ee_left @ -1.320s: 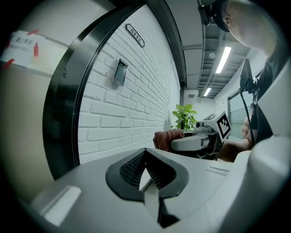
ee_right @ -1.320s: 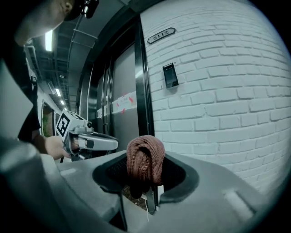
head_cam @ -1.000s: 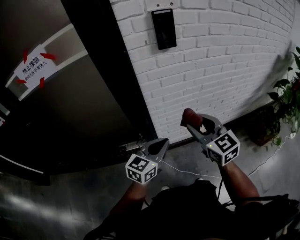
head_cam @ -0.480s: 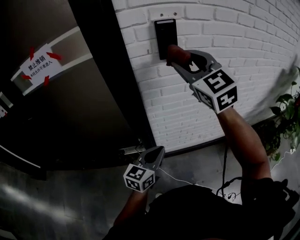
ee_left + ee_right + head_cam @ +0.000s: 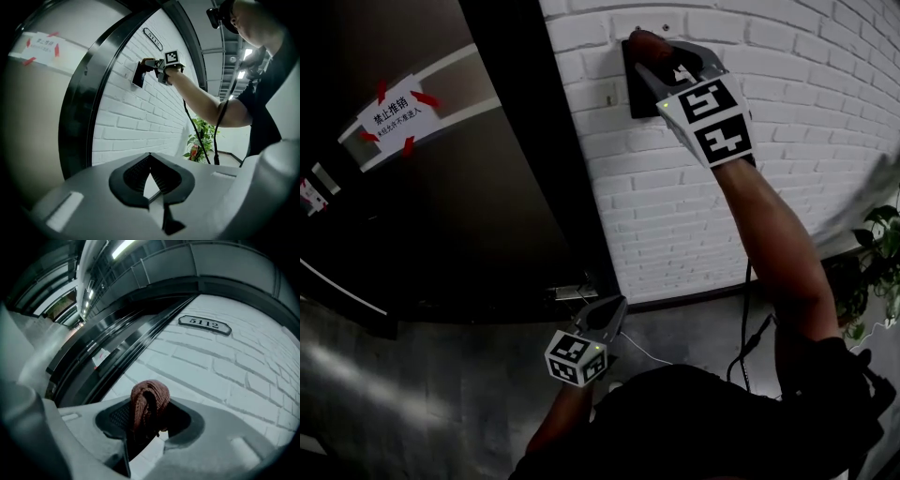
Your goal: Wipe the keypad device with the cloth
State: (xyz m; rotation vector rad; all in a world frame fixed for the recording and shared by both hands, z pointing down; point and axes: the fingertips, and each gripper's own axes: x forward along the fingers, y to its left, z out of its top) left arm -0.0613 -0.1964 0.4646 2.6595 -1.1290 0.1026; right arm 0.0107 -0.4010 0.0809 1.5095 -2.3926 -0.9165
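The keypad device [image 5: 636, 86] is a black upright panel on the white brick wall; only its left edge shows behind my right gripper [image 5: 649, 45]. That gripper is raised and shut on a reddish-brown cloth [image 5: 644, 38], which lies against the panel's top. In the right gripper view the bunched cloth [image 5: 149, 401] sticks out of the shut right gripper [image 5: 146, 420]; the panel is hidden there. My left gripper [image 5: 613, 307] hangs low by the door's foot, shut and empty. The left gripper view looks past the left gripper [image 5: 150, 161] to the keypad device [image 5: 137, 75] and cloth [image 5: 148, 61].
A dark door [image 5: 459, 216] with a white notice [image 5: 397, 116] taped on it stands left of the wall. A number plate [image 5: 205, 324] is fixed higher on the bricks. A potted plant [image 5: 874, 248] stands at the right. A thin cable [image 5: 670, 350] lies on the floor.
My right gripper has risen from waist height to the keypad device, carrying the cloth up to the panel's top. The left gripper has stayed low.
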